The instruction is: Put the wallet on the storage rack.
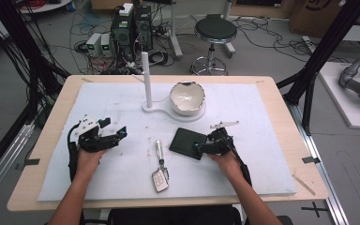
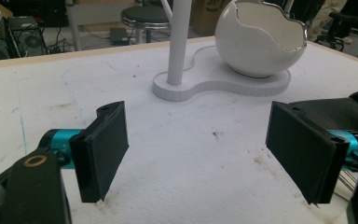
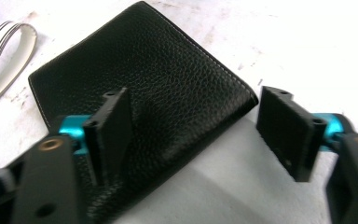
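Note:
A black leather wallet (image 1: 186, 141) lies flat on the white foam mat (image 1: 262, 117), right of centre. My right gripper (image 1: 200, 148) is at its near right corner, open. In the right gripper view the wallet (image 3: 154, 79) runs under the left jaw, while the right jaw stands off its edge over the mat, so the right gripper (image 3: 196, 128) straddles that corner. My left gripper (image 1: 121, 134) rests open on the mat at the left, holding nothing. In its own view the left gripper (image 2: 198, 140) faces the white stand.
A white stand (image 1: 152, 107) with an upright post (image 1: 146, 75) and an egg-shaped bowl (image 1: 186, 97) sits at the back centre; the bowl (image 2: 258, 37) is close ahead of the left jaws. A key fob with a strap (image 1: 160, 176) lies near the front edge. The strap (image 3: 2, 46) shows beside the wallet.

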### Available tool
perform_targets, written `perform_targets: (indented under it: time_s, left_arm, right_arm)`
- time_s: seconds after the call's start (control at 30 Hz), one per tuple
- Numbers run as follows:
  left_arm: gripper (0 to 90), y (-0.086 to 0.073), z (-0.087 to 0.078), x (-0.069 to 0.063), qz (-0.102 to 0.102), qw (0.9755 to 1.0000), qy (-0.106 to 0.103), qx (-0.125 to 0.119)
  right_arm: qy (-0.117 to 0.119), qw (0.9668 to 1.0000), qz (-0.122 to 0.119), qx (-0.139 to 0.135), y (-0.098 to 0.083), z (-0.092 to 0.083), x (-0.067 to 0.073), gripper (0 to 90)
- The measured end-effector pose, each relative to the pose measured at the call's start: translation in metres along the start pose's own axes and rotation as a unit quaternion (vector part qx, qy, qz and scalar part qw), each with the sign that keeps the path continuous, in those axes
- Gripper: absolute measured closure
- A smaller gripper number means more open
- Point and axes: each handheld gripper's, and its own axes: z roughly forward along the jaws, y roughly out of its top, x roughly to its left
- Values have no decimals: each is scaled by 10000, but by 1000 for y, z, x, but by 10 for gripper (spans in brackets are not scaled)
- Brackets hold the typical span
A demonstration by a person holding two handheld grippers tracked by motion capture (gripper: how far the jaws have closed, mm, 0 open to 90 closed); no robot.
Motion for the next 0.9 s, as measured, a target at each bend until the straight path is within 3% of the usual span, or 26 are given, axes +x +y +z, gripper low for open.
perform_targets:
  time_s: [0.17,0.2,0.3,0.33,0.37,0.43,0.57,0.6,0.73,0.77,0.8,0.83,0.9]
  left_arm:
    - [209,0,2,-1,42,10000,-6,62]
    - [209,-1,2,-1,42,10000,-13,72]
    - [210,-1,2,-1,49,9999,-17,91]
    - [210,-1,2,-1,50,9999,-16,95]
    - [211,-1,2,-1,38,9999,-3,100]
    - [211,-1,2,0,40,10000,3,86]
    - [211,-1,2,1,23,10000,-2,79]
    - [211,-1,2,1,10,10000,-2,82]
    - [220,-1,2,1,-66,9999,-134,38]
    - [236,-1,2,1,-66,9999,-134,38]
    - [248,0,3,0,-182,9992,-354,-23]
    - [248,0,3,0,-182,9992,-354,-23]
    - [255,4,9,-7,-186,9974,-701,5]
  right_arm:
    - [43,9999,128,84,3,-1,-4,391]
    - [116,9996,259,64,4,-2,-9,475]
    - [395,9972,631,-4,5,-2,-19,590]
    - [395,9972,631,-4,5,-2,-19,590]
    - [682,9935,910,-70,4,-1,-29,668]
    - [911,9896,1100,-163,3,1,-35,736]
    - [1112,9863,1190,-246,3,2,-39,788]
    - [1155,9861,1160,-280,3,1,-39,795]
    - [1224,9893,573,-552,7,-8,-34,807]
    - [1224,9893,573,-552,7,-8,-34,807]
    - [1163,9906,181,-704,9,-13,-29,809]
    - [1175,9900,-14,-782,10,-16,-28,810]
    - [1162,9883,-356,-919,11,-20,-24,812]
